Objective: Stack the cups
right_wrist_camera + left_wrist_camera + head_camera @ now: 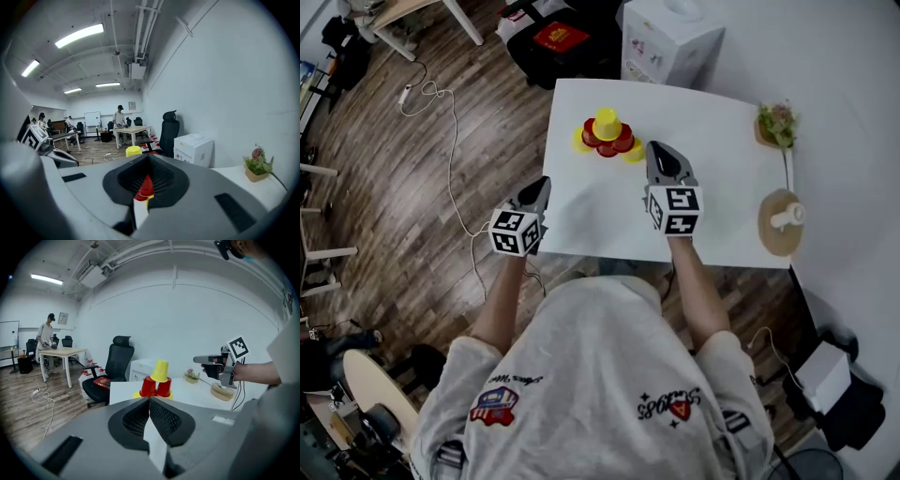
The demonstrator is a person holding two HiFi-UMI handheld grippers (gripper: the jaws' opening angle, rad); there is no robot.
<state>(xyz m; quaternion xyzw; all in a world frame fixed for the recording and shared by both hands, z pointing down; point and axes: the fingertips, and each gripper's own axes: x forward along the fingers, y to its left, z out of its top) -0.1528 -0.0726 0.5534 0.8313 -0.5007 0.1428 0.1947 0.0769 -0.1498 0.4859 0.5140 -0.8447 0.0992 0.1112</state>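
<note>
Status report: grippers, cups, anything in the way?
Left hand-held gripper shut, empty. Right hand-held gripper shut, empty. Cup pyramid standing, yellow cup on top. Nothing blocking.

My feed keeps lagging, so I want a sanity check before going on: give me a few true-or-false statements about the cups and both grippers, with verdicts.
1. A yellow cup tops the stack. True.
2. The right gripper holds a red cup. False: it is shut and empty.
3. The left gripper is shut with nothing in it. True.
4. The stack stands on the floor. False: it stands on the white table.
</note>
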